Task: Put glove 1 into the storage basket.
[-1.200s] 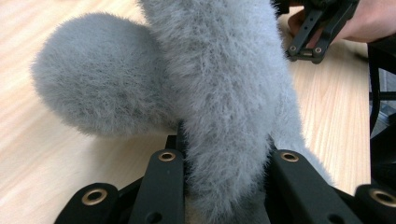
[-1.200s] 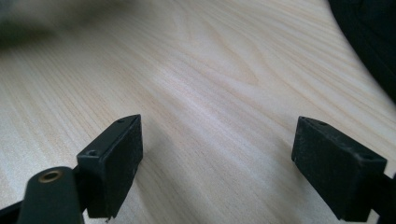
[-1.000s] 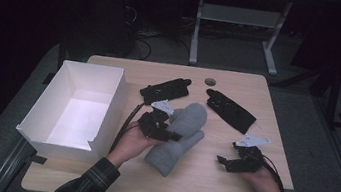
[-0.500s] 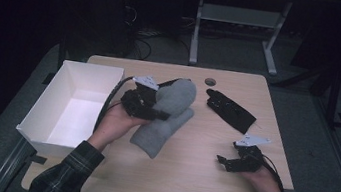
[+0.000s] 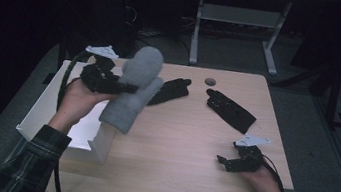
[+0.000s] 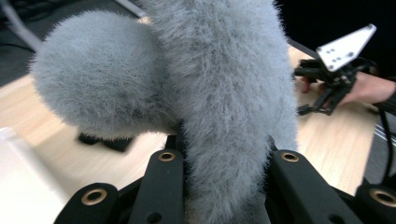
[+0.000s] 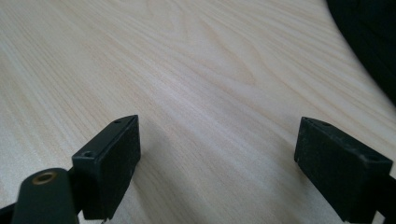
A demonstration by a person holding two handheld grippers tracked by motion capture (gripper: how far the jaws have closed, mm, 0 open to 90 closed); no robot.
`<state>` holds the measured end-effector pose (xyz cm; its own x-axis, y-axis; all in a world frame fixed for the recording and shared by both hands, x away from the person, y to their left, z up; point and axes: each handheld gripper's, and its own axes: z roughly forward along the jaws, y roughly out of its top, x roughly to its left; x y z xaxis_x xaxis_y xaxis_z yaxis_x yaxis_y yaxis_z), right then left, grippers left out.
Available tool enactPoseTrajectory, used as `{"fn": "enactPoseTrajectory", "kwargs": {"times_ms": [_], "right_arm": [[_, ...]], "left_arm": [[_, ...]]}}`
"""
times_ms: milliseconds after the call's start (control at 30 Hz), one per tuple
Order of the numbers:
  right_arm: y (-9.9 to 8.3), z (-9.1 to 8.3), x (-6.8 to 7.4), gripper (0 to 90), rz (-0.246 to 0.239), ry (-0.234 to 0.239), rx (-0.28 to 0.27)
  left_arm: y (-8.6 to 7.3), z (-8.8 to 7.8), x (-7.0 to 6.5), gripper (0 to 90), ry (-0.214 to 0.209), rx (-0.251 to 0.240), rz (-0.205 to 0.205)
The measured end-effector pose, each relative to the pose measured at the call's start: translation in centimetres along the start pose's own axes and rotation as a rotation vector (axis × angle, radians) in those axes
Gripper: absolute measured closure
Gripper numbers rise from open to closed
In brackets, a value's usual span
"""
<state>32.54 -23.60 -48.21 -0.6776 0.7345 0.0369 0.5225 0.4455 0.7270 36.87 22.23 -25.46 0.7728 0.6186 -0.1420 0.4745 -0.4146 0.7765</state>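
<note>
the left gripper point(image 5: 122, 86), clenched on the grey fuzzy mitten point(image 5: 134, 88), has lifted it off the table and swung it toward 9 o'clock, over the white box's point(image 5: 45, 109) rim; dropping it in looks next. the right gripper point(image 5: 230, 160) rests released at 4 o'clock.

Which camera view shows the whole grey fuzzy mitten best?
The high view: the grey mitten appears entire, thumb and cuff, held up by the left gripper beside the white box. The left gripper view gives a cropped close-up of fur; the right gripper view faces bare table.

Fuzzy grey fleece mitten point(image 5: 133, 88), matt blk plastic tool point(image 7: 219, 172), smooth pale wood-grain table point(image 5: 191, 149), white box point(image 5: 51, 104).
</note>
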Motion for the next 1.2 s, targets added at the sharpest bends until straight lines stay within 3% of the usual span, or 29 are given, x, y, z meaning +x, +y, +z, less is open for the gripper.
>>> {"fn": "enactPoseTrajectory", "kwargs": {"times_ms": [133, 167, 400, 533, 767, 933, 967, 1200], "right_arm": [[0.0, 0.0, 0.0, 14.3, 0.0, 0.0, 0.0], [0.0, 0.0, 0.0, 14.3, 0.0, 0.0, 0.0], [0.0, 0.0, 0.0, 14.3, 0.0, 0.0, 0.0], [0.0, 0.0, 0.0, 14.3, 0.0, 0.0, 0.0], [0.0, 0.0, 0.0, 14.3, 0.002, 0.0, 0.0], [0.0, 0.0, 0.0, 14.3, 0.001, -0.001, 0.0], [0.0, 0.0, 0.0, 14.3, 0.003, 0.001, 0.0], [0.0, 0.0, 0.0, 14.3, 0.002, 0.0, 0.001]], "left_arm": [[-0.7, -2.4, 1.7, 73.0, 0.038, -0.025, -0.036], [-1.3, -3.5, 2.6, 73.0, 0.056, -0.037, -0.063], [-3.2, -6.2, 5.3, 73.0, 0.096, -0.065, -0.127], [-4.6, -7.2, 6.5, 73.0, 0.136, -0.042, -0.147], [-7.6, -5.9, 8.0, 72.9, 0.155, 0.01, -0.202], [-10.0, -4.0, 8.9, 72.8, 0.157, 0.062, -0.244], [-10.8, -3.4, 9.4, 72.8, 0.161, 0.092, -0.249], [-13.1, -1.1, 10.7, 72.0, 0.156, 0.168, -0.292]]}}
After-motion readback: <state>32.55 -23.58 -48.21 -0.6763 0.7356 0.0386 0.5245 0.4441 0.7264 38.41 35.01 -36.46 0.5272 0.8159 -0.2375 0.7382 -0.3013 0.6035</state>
